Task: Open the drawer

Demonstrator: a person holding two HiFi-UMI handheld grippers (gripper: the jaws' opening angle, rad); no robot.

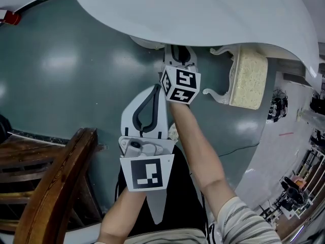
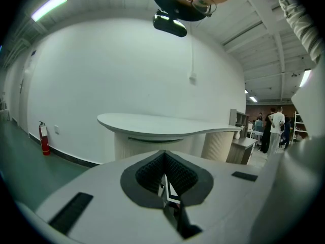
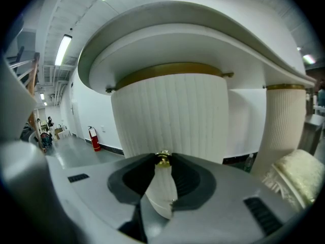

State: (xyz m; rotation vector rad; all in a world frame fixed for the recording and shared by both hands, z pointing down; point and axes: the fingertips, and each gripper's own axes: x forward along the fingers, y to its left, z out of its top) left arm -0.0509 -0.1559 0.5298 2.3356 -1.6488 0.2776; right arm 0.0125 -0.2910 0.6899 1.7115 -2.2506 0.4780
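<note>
A white round table [image 1: 203, 9] has a ribbed, curved drawer front [image 3: 172, 116] under its top, with a gold band along the upper edge. A small gold knob [image 3: 163, 159] sticks out of that front. My right gripper [image 3: 163, 162] is shut on the knob, with both dark pads against its sides. In the head view the right gripper [image 1: 179, 55] reaches under the tabletop, which hides its tips. My left gripper [image 1: 154, 89] hangs back near the body, shut with nothing in it. The left gripper view shows its tips [image 2: 164, 154] meeting, pointed at the table from a distance.
A dark wooden chair [image 1: 56, 182] stands at the lower left. A cream cushioned seat with carved white legs [image 1: 246, 78] sits right of the table. A red fire extinguisher [image 2: 44, 138] stands by the wall. People [image 2: 274, 126] stand far off to the right.
</note>
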